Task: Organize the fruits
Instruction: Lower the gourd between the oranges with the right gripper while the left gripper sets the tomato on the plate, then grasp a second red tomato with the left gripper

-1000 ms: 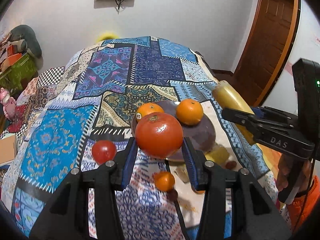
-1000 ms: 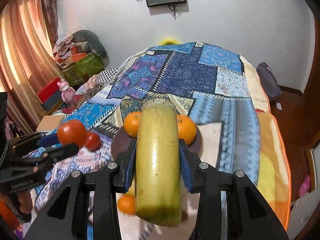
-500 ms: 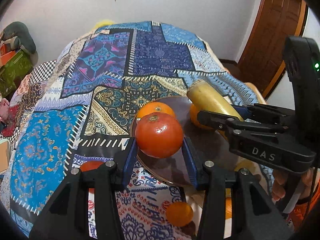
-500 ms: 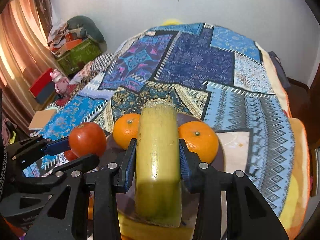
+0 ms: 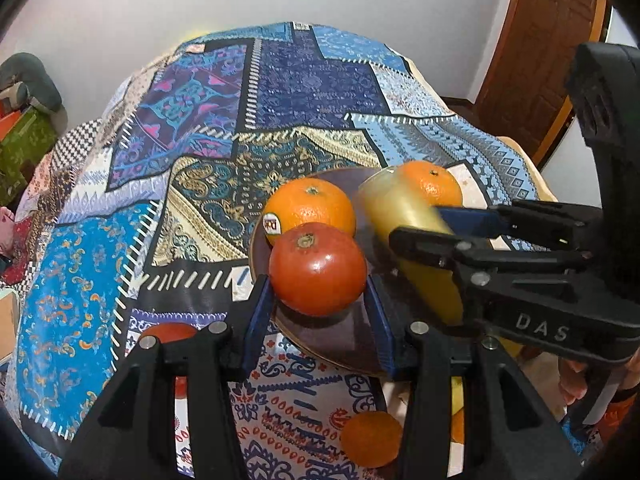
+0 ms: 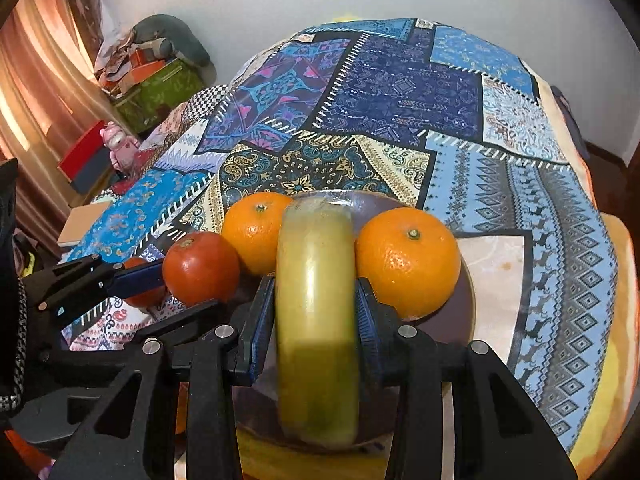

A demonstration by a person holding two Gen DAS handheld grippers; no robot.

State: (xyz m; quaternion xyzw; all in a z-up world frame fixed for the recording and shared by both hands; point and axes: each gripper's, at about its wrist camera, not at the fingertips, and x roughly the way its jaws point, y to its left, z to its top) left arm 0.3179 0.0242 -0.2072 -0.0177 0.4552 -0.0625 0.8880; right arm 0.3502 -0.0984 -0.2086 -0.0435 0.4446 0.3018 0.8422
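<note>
My left gripper (image 5: 318,280) is shut on a red tomato (image 5: 318,268) and holds it over the near left rim of the brown plate (image 5: 344,340). My right gripper (image 6: 316,316) is shut on a yellow-green banana (image 6: 316,280) and holds it over the plate between two oranges: a stickered one (image 6: 256,232) on the left and another orange (image 6: 408,260) on the right. The tomato shows in the right wrist view (image 6: 200,268) at the plate's left. The banana and right gripper (image 5: 436,220) show in the left wrist view.
A second tomato (image 5: 168,332) and a small orange (image 5: 370,438) lie on the patchwork cloth (image 5: 280,100) off the plate, near me. Another yellow fruit (image 6: 256,456) lies below the plate. Boxes and a toy stand at the left; a wooden door (image 5: 540,40) is at the right.
Both grippers have moved forward and down over the plate. The tomato has come to the plate's near rim and the banana has come between the two oranges.
</note>
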